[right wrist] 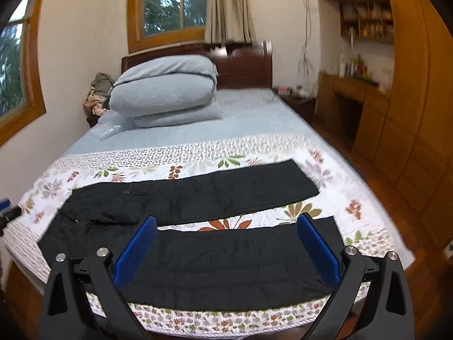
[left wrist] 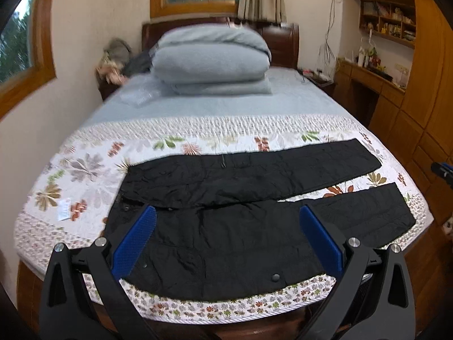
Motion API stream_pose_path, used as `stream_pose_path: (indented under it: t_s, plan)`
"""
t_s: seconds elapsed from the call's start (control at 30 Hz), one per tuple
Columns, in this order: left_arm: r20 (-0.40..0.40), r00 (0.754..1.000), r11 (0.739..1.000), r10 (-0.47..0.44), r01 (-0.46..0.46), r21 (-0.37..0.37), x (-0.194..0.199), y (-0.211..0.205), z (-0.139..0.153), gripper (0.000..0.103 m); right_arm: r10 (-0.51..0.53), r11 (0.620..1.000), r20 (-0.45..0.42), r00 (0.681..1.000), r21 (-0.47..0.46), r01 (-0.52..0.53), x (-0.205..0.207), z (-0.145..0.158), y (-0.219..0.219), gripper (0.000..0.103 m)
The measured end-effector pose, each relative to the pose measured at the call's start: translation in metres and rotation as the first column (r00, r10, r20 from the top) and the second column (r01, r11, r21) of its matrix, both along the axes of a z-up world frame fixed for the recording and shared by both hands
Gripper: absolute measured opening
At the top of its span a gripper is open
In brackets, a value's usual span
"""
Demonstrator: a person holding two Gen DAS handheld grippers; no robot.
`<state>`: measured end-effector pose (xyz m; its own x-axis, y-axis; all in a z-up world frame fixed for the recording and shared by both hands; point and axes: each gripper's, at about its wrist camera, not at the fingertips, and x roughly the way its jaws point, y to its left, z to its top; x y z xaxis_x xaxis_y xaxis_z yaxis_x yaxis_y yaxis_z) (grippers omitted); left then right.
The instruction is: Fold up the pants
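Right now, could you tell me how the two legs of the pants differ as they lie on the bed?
The far leg lies nearer the folded duvet; the near leg runs along the bed's front edge. The far leg angles away, so floral quilt shows between them. Both are black, flat and join at the left.
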<state>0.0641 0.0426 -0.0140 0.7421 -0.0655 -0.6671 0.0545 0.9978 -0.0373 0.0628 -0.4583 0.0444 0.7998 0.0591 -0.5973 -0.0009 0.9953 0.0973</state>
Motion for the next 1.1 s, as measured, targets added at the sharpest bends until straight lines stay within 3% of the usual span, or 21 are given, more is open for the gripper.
stream_pose_path:
  t_s: [0.13, 0.27, 0.33, 0.4, 0.47, 0.57, 0.6, 0.7, 0.8, 0.9, 1.0, 1.1]
  plan:
    - [-0.129, 0.992, 1.0, -0.001, -0.001, -0.015, 0.067, 0.027, -0.015, 0.101, -0.065, 0.998, -0.129, 0.989, -0.003, 0.065, 0.085, -0.009, -0.063, 0.1]
    - [-0.325, 0.945, 0.991, 0.032, -0.073, -0.115, 0.148, 0.07, -0.054, 0.101, -0.072, 0.997, -0.327, 0.942, 0.001, 0.076, 0.185, -0.043, -0.119, 0.1]
    - [-0.436, 0.898, 0.976, 0.06, -0.144, -0.164, 0.191, 0.097, -0.082, 0.101, -0.083, 0.996, -0.407, 0.909, -0.04, 0.073, 0.233, -0.066, -0.138, 0.1]
    - [-0.515, 0.852, 0.961, 0.094, -0.212, -0.175, 0.231, 0.123, -0.11, 0.101, -0.062, 0.998, -0.489, 0.87, -0.036, 0.05, 0.282, -0.092, -0.157, 0.1]
    - [-0.575, 0.806, 0.951, 0.139, -0.27, -0.148, 0.263, 0.144, -0.134, 0.101, -0.034, 0.999, -0.526, 0.85, -0.017, 0.03, 0.315, -0.112, -0.167, 0.1]
    - [-0.676, 0.721, 0.911, 0.153, -0.368, -0.186, 0.308, 0.181, -0.174, 0.101, -0.009, 0.999, -0.562, 0.827, 0.028, 0.03, 0.37, -0.141, -0.187, 0.1]
    - [-0.707, 0.693, 0.884, 0.141, -0.409, -0.225, 0.323, 0.196, -0.188, 0.101, 0.009, 0.998, -0.575, 0.818, 0.057, 0.029, 0.385, -0.15, -0.192, 0.1]
    - [-0.755, 0.638, 0.821, 0.15, -0.506, -0.264, 0.348, 0.225, -0.214, 0.101, 0.026, 0.994, -0.597, 0.802, 0.097, 0.04, 0.43, -0.177, -0.207, 0.1]
    - [-0.784, 0.607, 0.766, 0.128, -0.563, -0.31, 0.364, 0.245, -0.232, 0.101, 0.012, 0.995, -0.629, 0.777, 0.084, 0.053, 0.46, -0.204, -0.216, 0.1]
    - [-0.816, 0.568, 0.709, 0.109, -0.62, -0.336, 0.371, 0.257, -0.248, 0.101, 0.007, 0.998, -0.628, 0.779, 0.052, 0.033, 0.479, -0.219, -0.22, 0.1]
    - [-0.833, 0.549, 0.695, 0.075, -0.627, -0.351, 0.378, 0.262, -0.255, 0.101, 0.054, 0.997, -0.621, 0.782, 0.08, -0.005, 0.489, -0.226, -0.218, 0.1]
    - [-0.825, 0.562, 0.687, 0.061, -0.623, -0.373, 0.379, 0.268, -0.249, 0.101, 0.103, 0.995, -0.624, 0.775, 0.077, -0.07, 0.494, -0.228, -0.207, 0.097]
